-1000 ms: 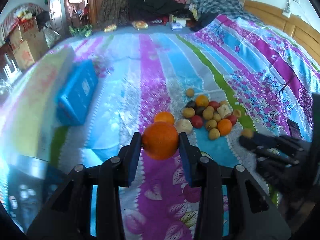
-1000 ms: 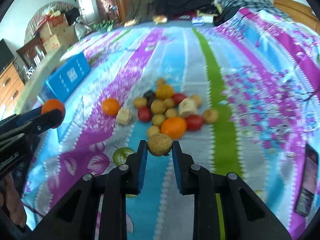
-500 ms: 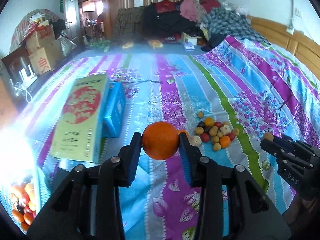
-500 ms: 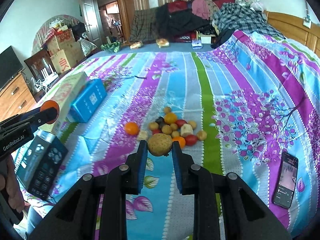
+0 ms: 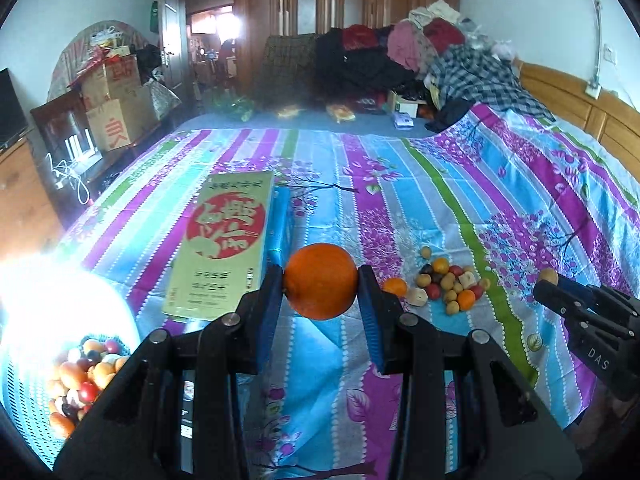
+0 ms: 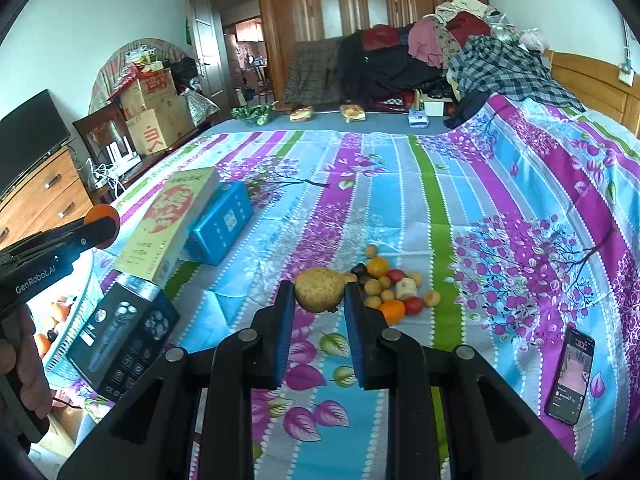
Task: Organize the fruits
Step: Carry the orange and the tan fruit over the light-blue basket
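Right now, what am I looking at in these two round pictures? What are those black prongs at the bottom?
There is no robot here: a person carries a hand-held gripper in each hand, each with a wide-angle camera looking along its prongs. One picture is from the left hand-held gripper, shut on an orange. The other is from the right hand-held gripper, shut on a brownish fruit. Below lies a striped bedspread with a pile of small fruit, boxes and a phone. A basket already holds fruit.

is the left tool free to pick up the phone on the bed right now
Probably not: the left tool is shut on a round orange fruit, and the black phone lies beyond the right tool.
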Motion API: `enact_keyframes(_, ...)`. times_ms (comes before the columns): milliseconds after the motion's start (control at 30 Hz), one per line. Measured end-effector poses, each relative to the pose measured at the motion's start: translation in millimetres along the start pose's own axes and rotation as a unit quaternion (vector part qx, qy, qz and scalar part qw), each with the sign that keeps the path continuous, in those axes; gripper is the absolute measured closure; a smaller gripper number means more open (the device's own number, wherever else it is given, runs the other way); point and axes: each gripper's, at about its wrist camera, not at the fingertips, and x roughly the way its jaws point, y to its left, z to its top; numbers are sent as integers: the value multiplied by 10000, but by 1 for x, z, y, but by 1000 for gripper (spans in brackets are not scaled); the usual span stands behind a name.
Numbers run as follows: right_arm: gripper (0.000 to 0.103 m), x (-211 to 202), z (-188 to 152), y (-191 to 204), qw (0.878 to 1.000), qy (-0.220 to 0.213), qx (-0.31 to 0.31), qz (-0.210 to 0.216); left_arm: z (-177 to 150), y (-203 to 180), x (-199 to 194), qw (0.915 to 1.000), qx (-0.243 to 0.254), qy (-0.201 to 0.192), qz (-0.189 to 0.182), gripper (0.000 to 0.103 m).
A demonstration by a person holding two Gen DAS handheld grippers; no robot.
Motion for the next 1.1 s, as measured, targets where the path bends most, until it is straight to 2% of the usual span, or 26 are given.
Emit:
enact_keyframes(333, 75, -7, 12, 32, 9996, -102, -189, 177, -2, 30, -13, 9997, -213, -57, 137, 65)
enact_keyframes(867, 75, -14, 34, 100, 9964, -232, -570, 583, 0, 97, -39, 9958, -685, -200, 574, 65)
enact_keyframes(1100, 75, -13, 38, 126, 9947, -204, -690, 741, -4, 123, -44, 9935, -831, -141, 762, 65)
